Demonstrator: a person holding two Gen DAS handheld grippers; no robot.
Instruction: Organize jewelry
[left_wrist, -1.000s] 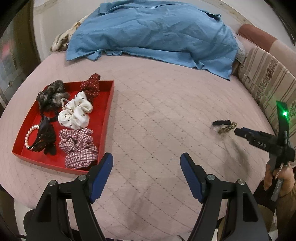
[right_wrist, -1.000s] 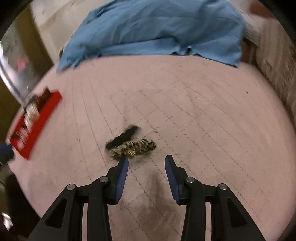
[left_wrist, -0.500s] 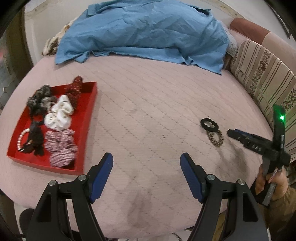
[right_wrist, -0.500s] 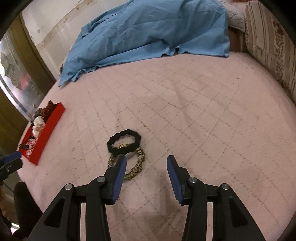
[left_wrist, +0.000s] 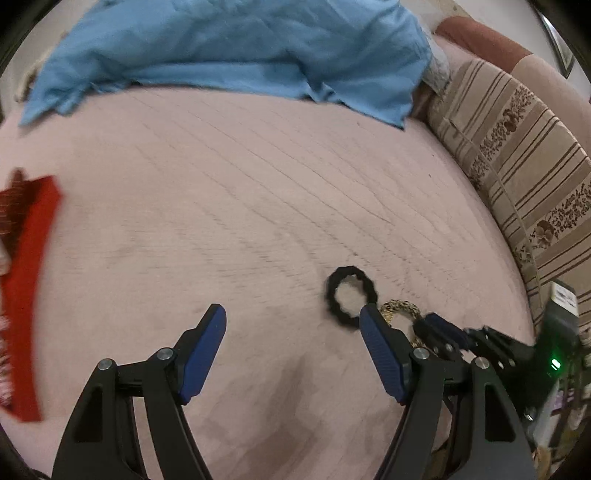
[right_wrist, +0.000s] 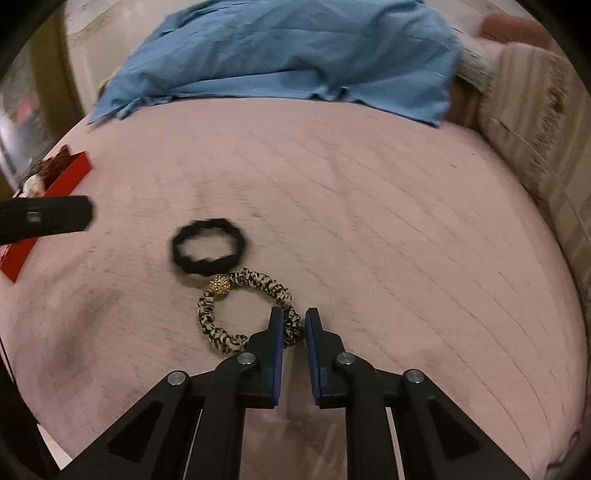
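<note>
- The leopard-print hair tie (right_wrist: 243, 310), a fabric-wrapped ring with a gold bead (right_wrist: 220, 286), is taken as the landmark; it lies flat on the pink quilted bedspread (right_wrist: 369, 221), and its near-right arc is caught between the blue pads of the right gripper (right_wrist: 294, 328).
- The right gripper's jaws are closing, and in the right wrist view they are seen nearly together on that arc, so the tie is judged to be pinched and the step in hand to be the pick-up of this tie.
- A black hair tie (right_wrist: 209, 251) is seen touching the leopard tie at the bead, on its far-left side; it lies loose on the bedspread.
- The left gripper (left_wrist: 291, 339) is held to the left of the leopard tie, its jaws released and wide apart with nothing between them; in the left wrist view its right pad (left_wrist: 380, 354) is seen just in front of both ties.
- The red tray (right_wrist: 55, 184), with scrunchies already in it, is set well to the far left of the leopard tie; a blue cloth (right_wrist: 295, 51) is spread well beyond it.
- The next move is judged to call for a clean lift, so that the black tie is not dragged along, and then a carry leftward to the tray.
- Both grippers are angled steeply down toward the bedspread; no hand is clearly shown.
</note>
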